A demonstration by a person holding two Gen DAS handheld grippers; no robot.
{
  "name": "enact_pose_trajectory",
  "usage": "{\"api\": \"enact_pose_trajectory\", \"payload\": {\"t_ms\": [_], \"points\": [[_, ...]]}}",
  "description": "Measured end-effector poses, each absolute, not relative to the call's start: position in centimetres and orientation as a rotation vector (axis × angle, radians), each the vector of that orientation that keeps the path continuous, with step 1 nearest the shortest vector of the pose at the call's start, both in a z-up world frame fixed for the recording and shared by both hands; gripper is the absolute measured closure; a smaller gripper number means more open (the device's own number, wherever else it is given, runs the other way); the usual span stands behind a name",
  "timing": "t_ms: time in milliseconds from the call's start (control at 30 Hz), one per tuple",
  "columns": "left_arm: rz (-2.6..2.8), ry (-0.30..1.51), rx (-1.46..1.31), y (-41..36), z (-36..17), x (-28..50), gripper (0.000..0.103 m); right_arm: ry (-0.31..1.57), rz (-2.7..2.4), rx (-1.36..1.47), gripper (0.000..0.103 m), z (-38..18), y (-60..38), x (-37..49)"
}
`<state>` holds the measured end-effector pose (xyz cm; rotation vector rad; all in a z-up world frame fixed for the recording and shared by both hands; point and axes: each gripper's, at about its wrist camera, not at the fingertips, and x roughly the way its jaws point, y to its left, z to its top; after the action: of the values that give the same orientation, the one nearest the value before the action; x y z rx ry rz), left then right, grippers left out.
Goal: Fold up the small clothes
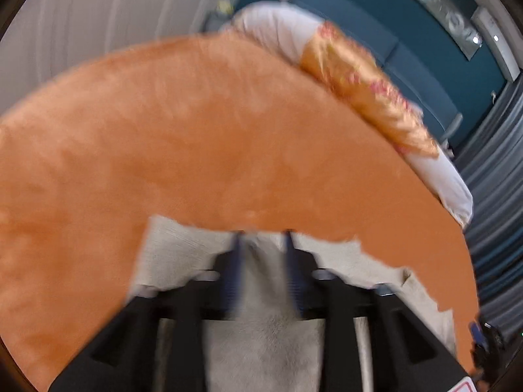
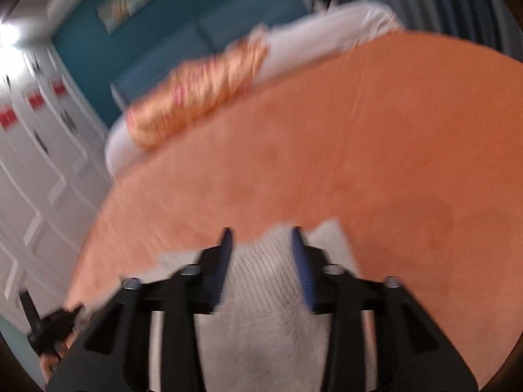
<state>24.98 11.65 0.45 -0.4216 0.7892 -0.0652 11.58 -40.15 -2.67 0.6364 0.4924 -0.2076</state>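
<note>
A small pale grey-white ribbed garment (image 1: 264,294) is bunched between the fingers of my left gripper (image 1: 263,236), which is shut on it over the orange bedspread (image 1: 196,137). My right gripper (image 2: 261,233) is likewise shut on the same garment (image 2: 264,294), whose fabric fills the gap between its blue pads and spreads out to both sides. Both views are motion-blurred. The other gripper shows at each view's lower edge: the right one in the left wrist view (image 1: 487,346), the left one in the right wrist view (image 2: 52,330).
The orange bedspread (image 2: 359,147) covers a wide bed. A gold and red patterned cushion (image 1: 366,88) and white pillows (image 1: 278,26) lie at its far end, against a teal headboard (image 1: 392,16). White wardrobe doors (image 2: 39,170) stand to the left and grey curtains (image 1: 497,196) to the right.
</note>
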Motion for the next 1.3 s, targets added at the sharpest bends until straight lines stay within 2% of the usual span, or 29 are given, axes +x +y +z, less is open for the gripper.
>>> {"api": "enact_pose_trajectory", "payload": {"t_ms": [33, 100, 167, 233, 300, 333, 367, 433, 500, 533, 600, 633, 800, 833, 900, 933, 1000, 1033, 1067, 1133, 1200, 1233, 1300], "points": [[-0.035, 0.714, -0.379, 11.4, 2.4, 23.1, 0.047, 0.51, -0.166, 0.62, 0.065, -1.9, -39.1, 10.8], [-0.073, 0.658, -0.32, 10.2, 4.7, 20.6, 0.047, 0.585, -0.065, 0.571, 0.077, -1.4, -36.2, 10.3], [-0.159, 0.715, -0.265, 7.9, 5.2, 18.7, 0.047, 0.681, 0.091, 0.503, 0.089, -1.8, -31.3, 9.5], [-0.256, 0.833, -0.227, 5.1, 3.8, 17.4, 0.047, 0.781, 0.221, 0.434, 0.091, -3.1, -26.4, 8.9], [-0.332, 0.959, -0.182, 2.3, 0.9, 15.8, 0.056, 0.855, 0.286, 0.362, 0.091, -4.7, -22.8, 8.2], [-0.338, 1.002, -0.154, 1.5, -0.5, 15.1, 0.066, 0.893, 0.296, 0.325, 0.091, -5.9, -21.4, 7.7], [-0.326, 1.04, -0.119, 1.0, -1.9, 14.2, 0.07, 0.925, 0.295, 0.311, 0.091, -6.9, -20.9, 7.2], [-0.304, 1.015, -0.1, 1.6, -2.5, 13.0, 0.072, 0.948, 0.247, 0.308, 0.094, -8.0, -21.9, 6.3], [-0.258, 1.022, -0.079, 3.4, -2.4, 12.4, 0.08, 0.947, 0.194, 0.336, 0.095, -8.2, -24.4, 5.1], [-0.232, 1.029, -0.088, 4.7, -2.4, 12.3, 0.085, 0.945, 0.15, 0.352, 0.103, -8.3, -26.3, 4.3], [-0.2, 1.049, -0.108, 6.8, -2.6, 12.2, 0.093, 0.951, 0.062, 0.365, 0.103, -8.3, -29.4, 3.3], [-0.188, 1.066, -0.134, 8.4, -2.9, 12.1, 0.095, 0.951, 0.04, 0.396, 0.103, -8.3, -31.3, 2.5], [-0.17, 1.056, -0.212, 11.0, -1.6, 10.9, 0.095, 0.939, -0.119, 0.432, 0.102, -7.0, -35.7, 0.2], [-0.131, 1.033, -0.211, 11.2, -0.5, 10.9, 0.093, 0.921, -0.126, 0.444, 0.098, -6.5, -36.4, 0.2], [-0.147, 0.987, -0.254, 11.2, 1.2, 12.4, 0.074, 0.867, -0.148, 0.445, 0.097, -4.6, -37.7, 1.0], [-0.158, 0.969, -0.278, 11.4, 1.9, 13.2, 0.063, 0.847, -0.153, 0.44, 0.092, -4.0, -38.4, 1.7], [-0.157, 0.939, -0.308, 11.1, 3.0, 15.8, 0.053, 0.796, -0.176, 0.434, 0.074, -2.6, -39.5, 4.0], [-0.168, 0.931, -0.313, 11.0, 3.2, 17.3, 0.046, 0.775, -0.178, 0.435, 0.057, -2.0, -39.6, 5.4], [-0.162, 0.93, -0.299, 10.6, 3.2, 19.0, 0.044, 0.765, -0.179, 0.432, 0.05, -1.6, -40.1, 6.8], [-0.18, 0.953, -0.281, 9.6, 2.4, 22.7, 0.041, 0.769, -0.199, 0.416, 0.047, -1.6, -40.6, 10.8], [-0.181, 1.003, -0.285, 9.5, 1.2, 24.7, 0.04, 0.778, -0.226, 0.412, 0.038, -2.7, -41.3, 14.0], [-0.195, 1.025, -0.288, 9.3, 0.5, 25.8, 0.04, 0.78, -0.238, 0.415, 0.03, -3.4, -41.4, 14.5], [-0.169, 1.05, -0.274, 8.7, -0.8, 27.4, 0.04, 0.811, -0.255, 0.424, 0.028, -4.8, -41.8, 16.0]]}}
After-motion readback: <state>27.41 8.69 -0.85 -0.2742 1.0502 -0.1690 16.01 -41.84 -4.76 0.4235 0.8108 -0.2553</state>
